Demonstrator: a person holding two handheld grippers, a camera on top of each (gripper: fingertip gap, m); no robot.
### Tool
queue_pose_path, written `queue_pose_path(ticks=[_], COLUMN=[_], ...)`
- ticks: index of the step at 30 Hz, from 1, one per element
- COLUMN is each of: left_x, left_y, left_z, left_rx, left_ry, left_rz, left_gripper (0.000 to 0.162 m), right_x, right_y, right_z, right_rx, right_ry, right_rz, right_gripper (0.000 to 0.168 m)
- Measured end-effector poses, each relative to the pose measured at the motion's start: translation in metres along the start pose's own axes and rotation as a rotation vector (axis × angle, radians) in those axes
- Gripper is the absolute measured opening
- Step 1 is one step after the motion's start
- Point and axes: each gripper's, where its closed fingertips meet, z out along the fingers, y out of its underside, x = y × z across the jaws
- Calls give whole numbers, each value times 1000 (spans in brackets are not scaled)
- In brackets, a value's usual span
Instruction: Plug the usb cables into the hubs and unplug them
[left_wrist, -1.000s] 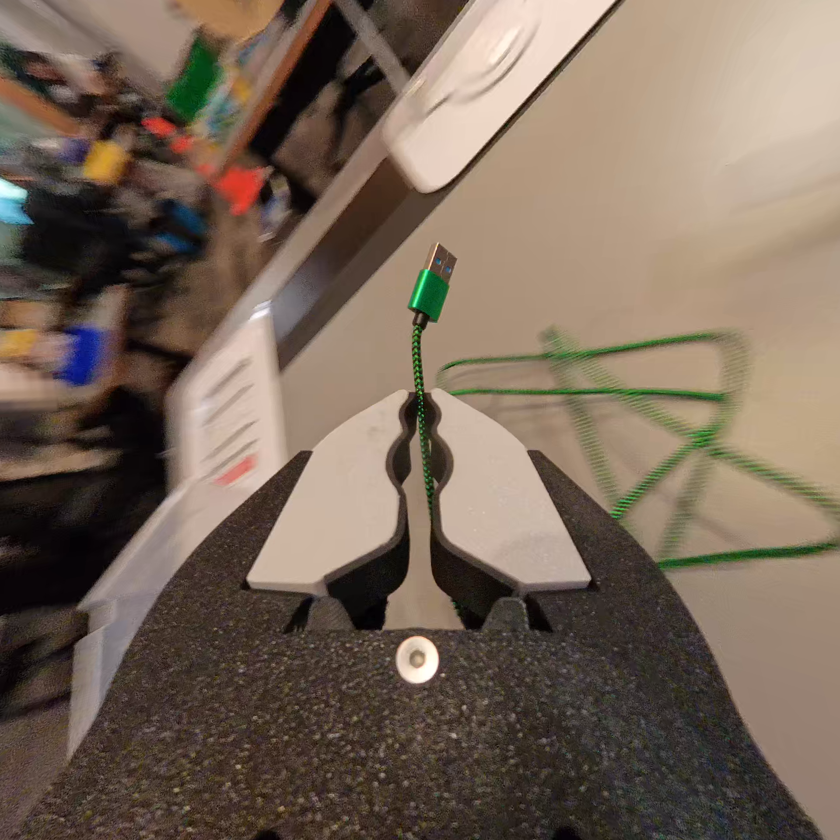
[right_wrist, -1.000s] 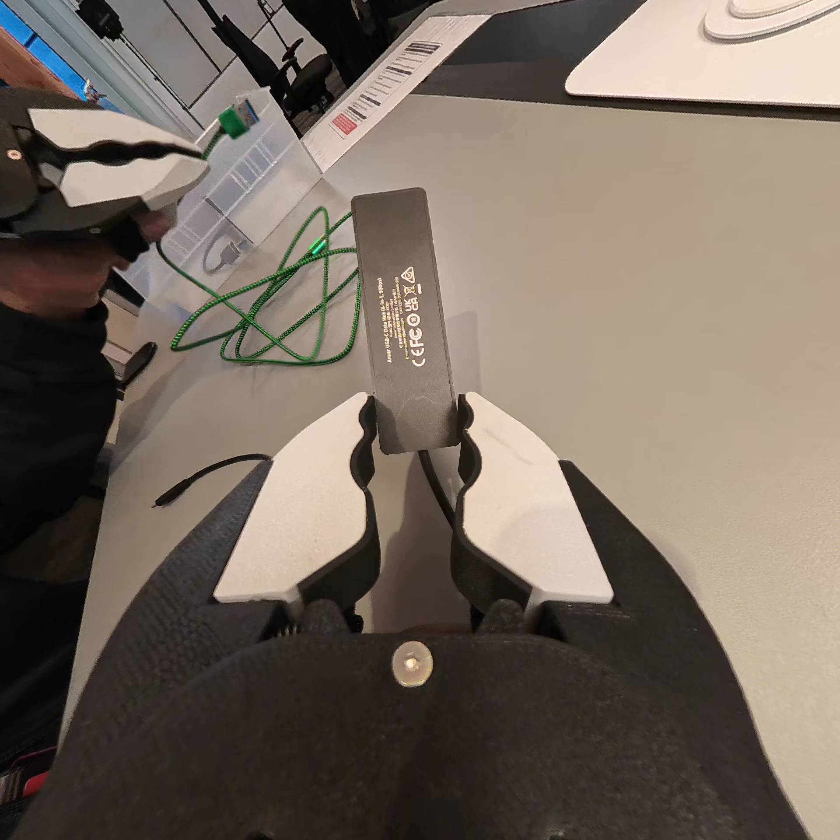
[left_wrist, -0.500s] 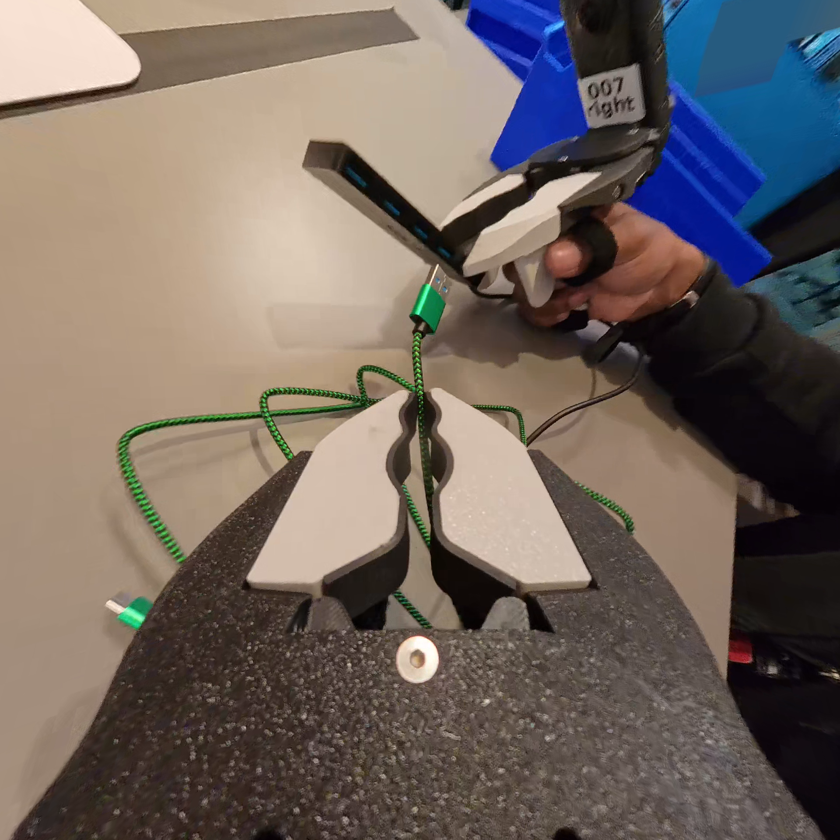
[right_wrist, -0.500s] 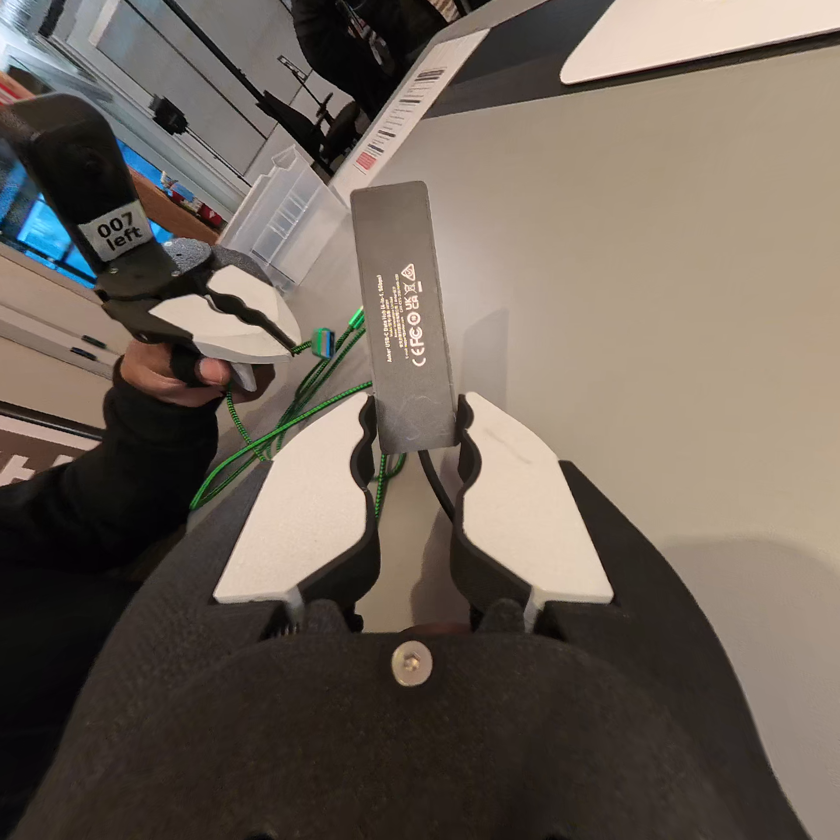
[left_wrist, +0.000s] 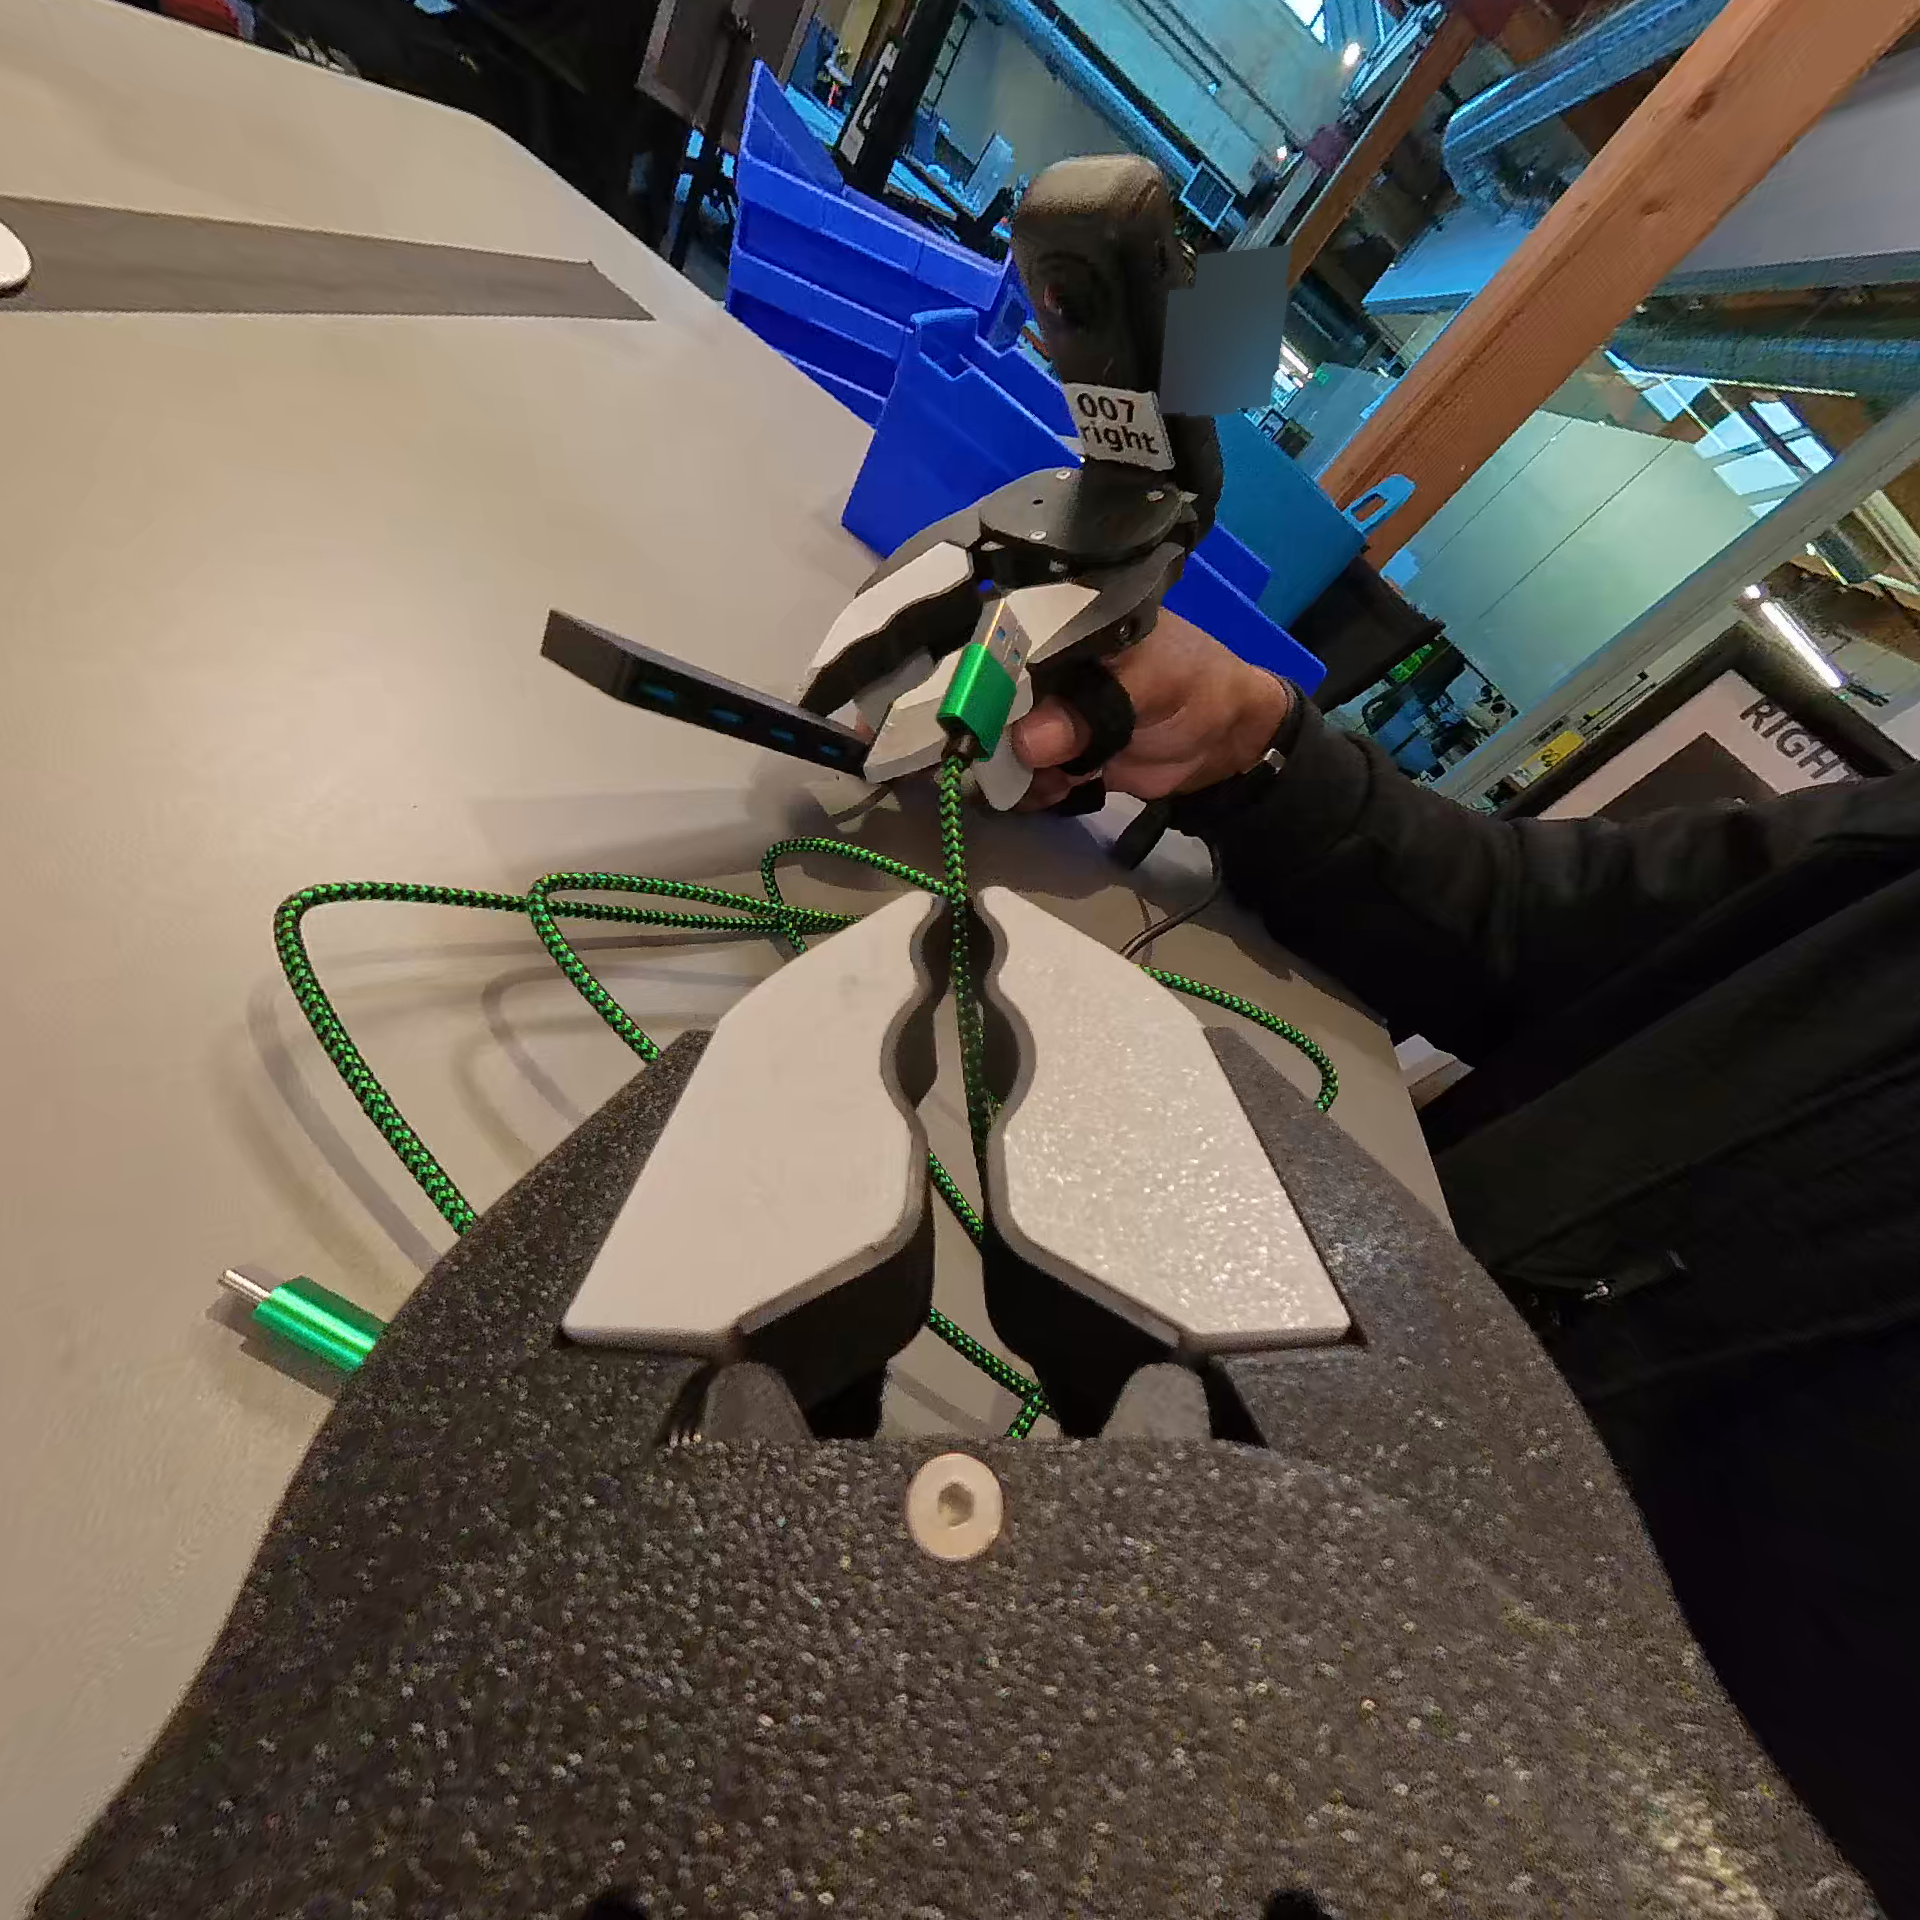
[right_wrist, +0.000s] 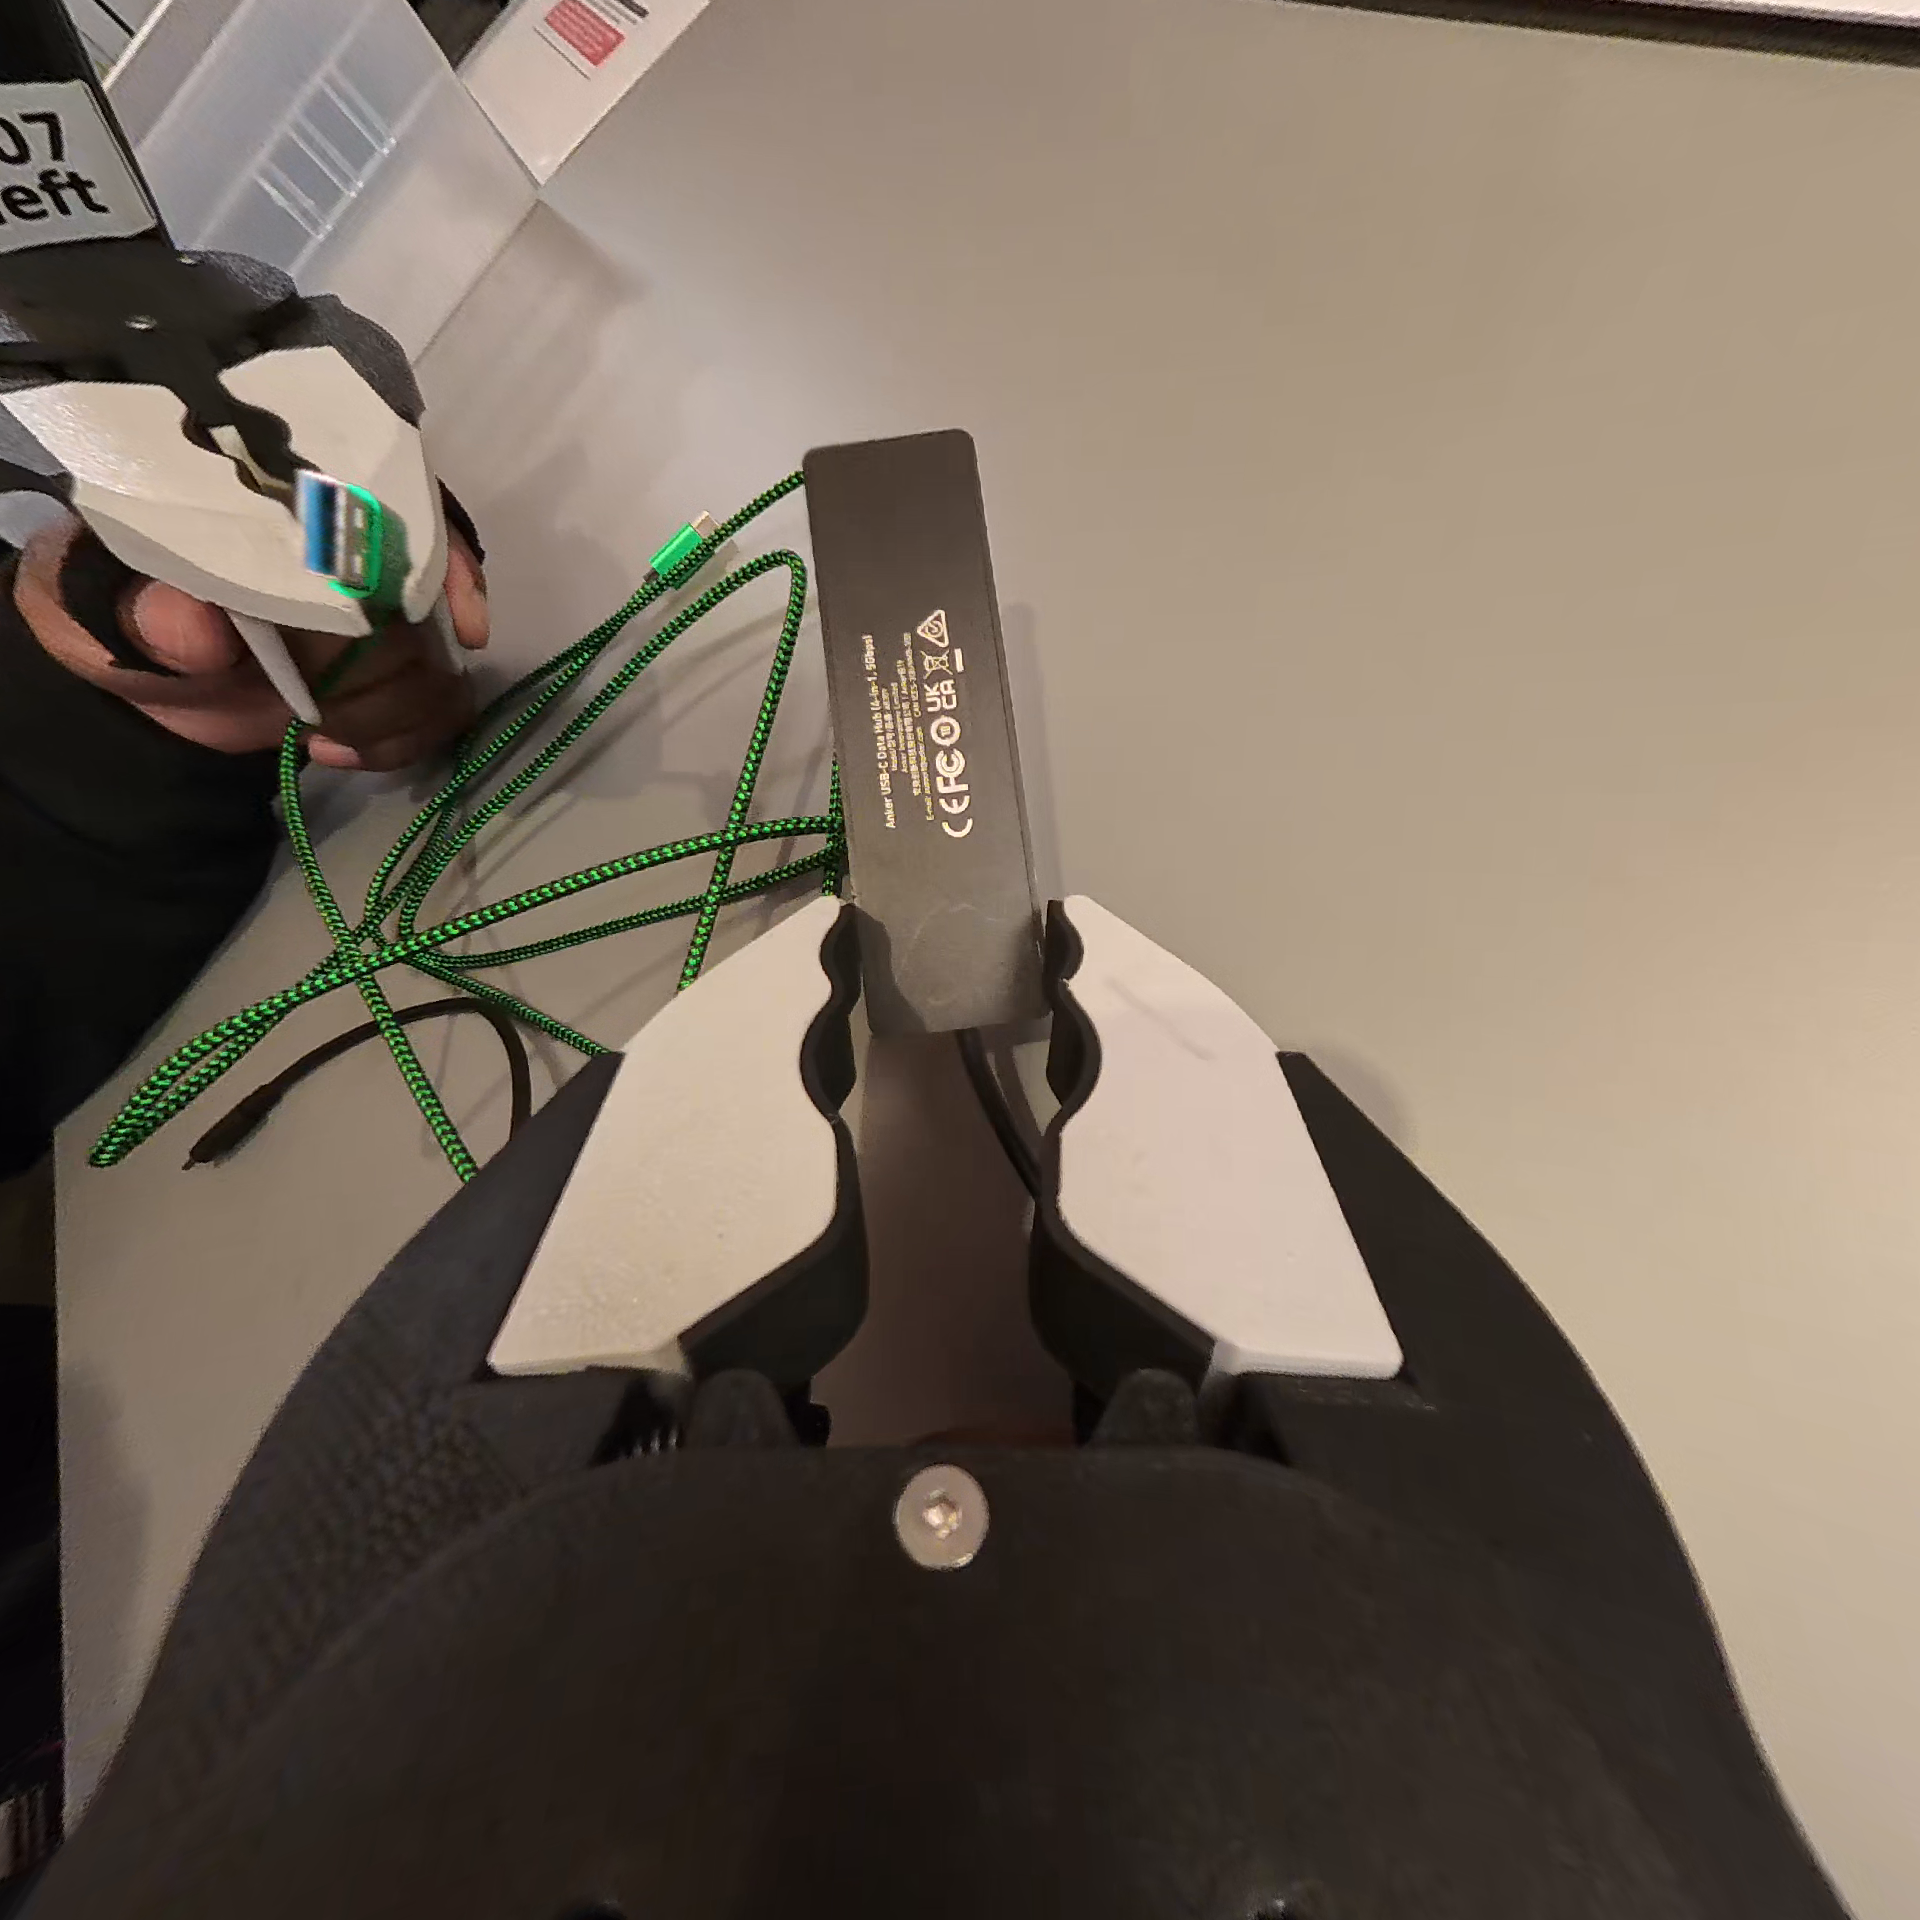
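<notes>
left gripper (left_wrist: 958, 914) pinched on green braided cable (left_wrist: 961, 997) just behind its plug (left_wrist: 985, 681), in the air beside hub | right gripper (right_wrist: 951, 961) squeezing black USB hub (right_wrist: 920, 665) above grey table (right_wrist: 1455, 520) | cable bendy, plug wobbles; grab closer to plug | hub light, hard

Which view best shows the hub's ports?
The left wrist view: the hub, held in the right gripper, turns its side toward that camera, so its row of blue ports is visible. The right wrist view shows only the hub's flat printed face, with no ports.
</notes>
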Motion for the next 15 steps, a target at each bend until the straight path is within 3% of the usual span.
queue_pose_path(ticks=[5,11,15], left_x=[-5,-31,-37], left_y=[4,17,21], left_z=[2,4,5], left_rx=[-32,-86,-122], left_ry=[-51,-250,-355], left_rz=[-18,-149,-144], left_gripper=[2,2,2], right_x=[-1,-5,-6], right_y=[0,-2,-2], right_z=[-1,-1,2], right_rx=[4,16,15], right_ry=[-19,-35,5], right_rz=[18,9,-29], right_gripper=[33,33,33])
